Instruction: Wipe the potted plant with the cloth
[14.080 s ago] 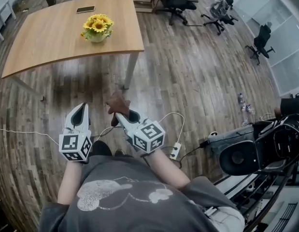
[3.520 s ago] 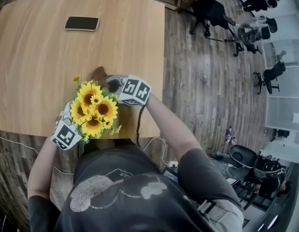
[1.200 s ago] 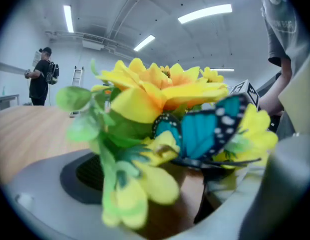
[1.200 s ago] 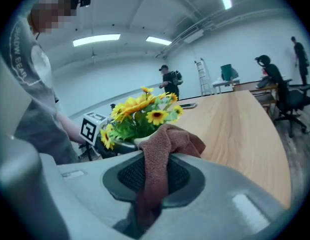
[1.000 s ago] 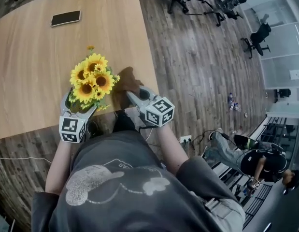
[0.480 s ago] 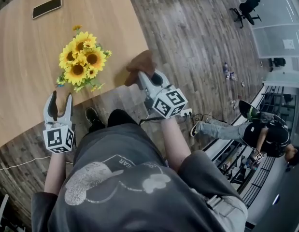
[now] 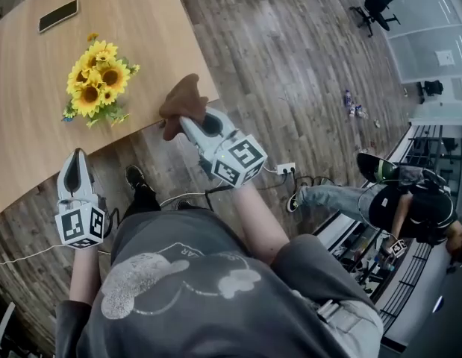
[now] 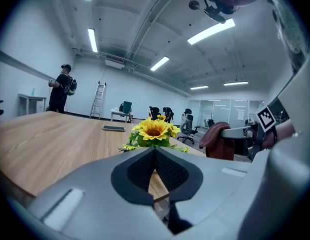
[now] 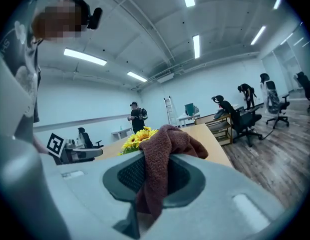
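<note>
The potted plant (image 7: 96, 77), a bunch of yellow sunflowers, stands on the wooden table (image 7: 36, 133) near its front edge, with nothing touching it. A dark phone (image 7: 57, 16) lies flat farther back on the same table, well apart from the flowers.

The brown cloth (image 7: 182, 110) is not on the plant. It is bunched between the jaws of the right gripper (image 7: 192, 123), which clamp it firmly. One fold rises above the jaw tips and a tail hangs down below them (in the right gripper view it hides part of the flowers behind it). From the head view the cloth sits by the table's near corner, to the right of the plant.

The left gripper (image 7: 76, 155) is held off the table over the plank floor (image 7: 290, 73), on the near side of the plant and apart from it. Its jaws have just been closing and now meet tip to tip with nothing between them.

Office chairs (image 7: 376, 2) stand far off across the floor.
</note>
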Available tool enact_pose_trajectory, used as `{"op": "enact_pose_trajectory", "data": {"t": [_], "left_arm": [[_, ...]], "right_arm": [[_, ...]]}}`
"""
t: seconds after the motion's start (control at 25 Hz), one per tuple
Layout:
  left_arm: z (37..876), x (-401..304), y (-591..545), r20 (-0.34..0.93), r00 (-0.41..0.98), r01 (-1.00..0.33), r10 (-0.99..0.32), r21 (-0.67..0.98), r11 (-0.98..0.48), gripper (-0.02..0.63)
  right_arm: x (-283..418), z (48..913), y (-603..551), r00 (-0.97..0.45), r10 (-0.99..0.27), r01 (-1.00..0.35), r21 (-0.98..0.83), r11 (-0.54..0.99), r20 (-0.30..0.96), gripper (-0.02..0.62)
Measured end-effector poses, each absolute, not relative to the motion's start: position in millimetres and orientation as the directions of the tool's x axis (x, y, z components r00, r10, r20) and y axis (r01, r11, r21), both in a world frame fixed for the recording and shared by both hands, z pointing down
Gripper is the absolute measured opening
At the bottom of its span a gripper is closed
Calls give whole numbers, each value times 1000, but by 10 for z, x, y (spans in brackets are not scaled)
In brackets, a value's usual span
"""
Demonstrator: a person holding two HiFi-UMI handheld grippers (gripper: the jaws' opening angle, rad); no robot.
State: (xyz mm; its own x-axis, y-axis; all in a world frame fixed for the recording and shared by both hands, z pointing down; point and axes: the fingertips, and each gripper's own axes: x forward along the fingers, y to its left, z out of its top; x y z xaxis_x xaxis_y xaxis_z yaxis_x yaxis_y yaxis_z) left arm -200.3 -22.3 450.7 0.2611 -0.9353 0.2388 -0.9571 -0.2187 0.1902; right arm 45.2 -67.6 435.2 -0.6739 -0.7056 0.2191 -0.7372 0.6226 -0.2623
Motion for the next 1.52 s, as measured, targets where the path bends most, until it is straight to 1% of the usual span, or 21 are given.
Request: {"op": "enact_pose_trajectory", "data": {"t": [0.08,0.32,0.64,1.0,1.36,1.52], "left_arm": [[4398,-1854,-85,214,245,-960,-946,189,-206,18],[4137,-1279,510,162,269,-957,-949,154,-245,17],[3835,-816,1224,92,253,-961,-963,139,-239,17],[3623,-640,1742,63,219,-969,-974,128,-210,17],[3671,-700,1914,84,172,-975,-981,155,-158,17],[3727,-684,1912,79,173,-975,-982,153,-160,18]], "right_arm": [[524,4341,-509,-686,-696,-726,-254,639,211,58],[781,4143,135,-726,-670,-685,-248,685,154,58],[915,3944,950,-784,-611,-618,-224,754,110,60],[877,3907,1517,-822,-561,-566,-229,792,95,58],[856,3922,1666,-828,-549,-560,-198,805,112,58],[890,3939,1679,-822,-554,-569,-180,802,128,58]]}}
